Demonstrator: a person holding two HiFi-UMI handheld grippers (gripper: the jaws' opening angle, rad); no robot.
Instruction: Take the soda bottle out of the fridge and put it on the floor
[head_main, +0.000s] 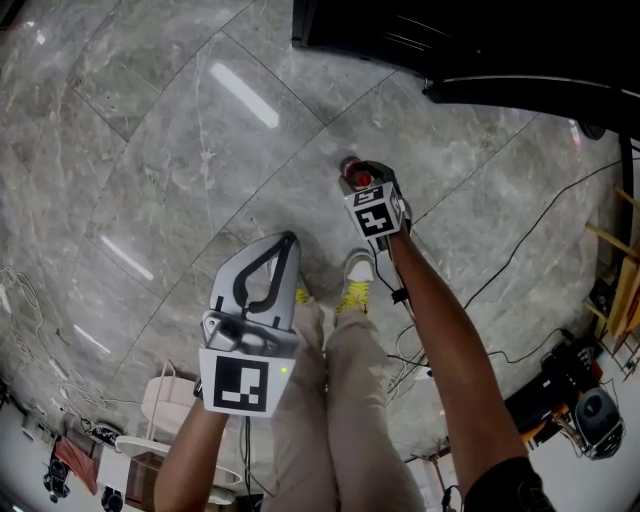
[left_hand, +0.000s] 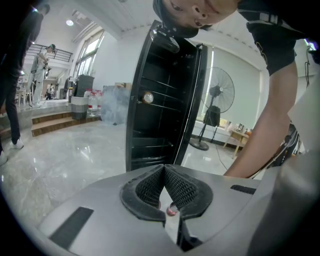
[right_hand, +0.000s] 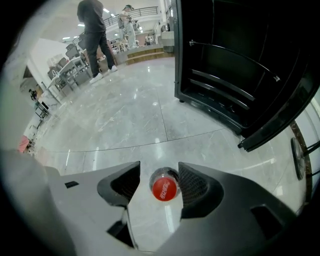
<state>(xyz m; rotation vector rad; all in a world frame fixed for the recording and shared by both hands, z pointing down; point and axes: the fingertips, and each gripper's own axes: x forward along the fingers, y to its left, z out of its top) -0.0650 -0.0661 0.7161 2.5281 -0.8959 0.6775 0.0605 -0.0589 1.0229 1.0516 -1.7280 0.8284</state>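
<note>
Grey veined stone floor (head_main: 180, 150) carries the soda bottle (right_hand: 164, 188), which stands upright just in front of the person's shoes (head_main: 356, 285) and well apart from the black fridge (right_hand: 225, 60). The fridge door (right_hand: 285, 110) hangs open, and the shelves that can be seen are bare.

Right gripper (head_main: 362, 183): it points steeply down over the bottle, with the red cap (right_hand: 164, 189) between its jaws. The jaws stand apart. A clear gap shows on the cap's left side, while the right pad lies close against the neck; whether it touches cannot be told. This steep, from-above pose suits lowering a tall bottle by its neck so that the base meets the floor flat. With the jaws parted and the bottle seemingly standing on its own, the placing step appears to be at or near its release.

Left gripper (head_main: 289, 241): it is held off to the side, angled gently down toward the fridge, with its jaws together at the tips and nothing between them. It seems to have no part in this step and is kept clear of the bottle.

Orientation of the bottle: the long axis runs vertically, cap upward toward the right gripper's camera and base on the floor. From above, only the cap and the dark shoulders below it show, so the body and label cannot be read.
</note>
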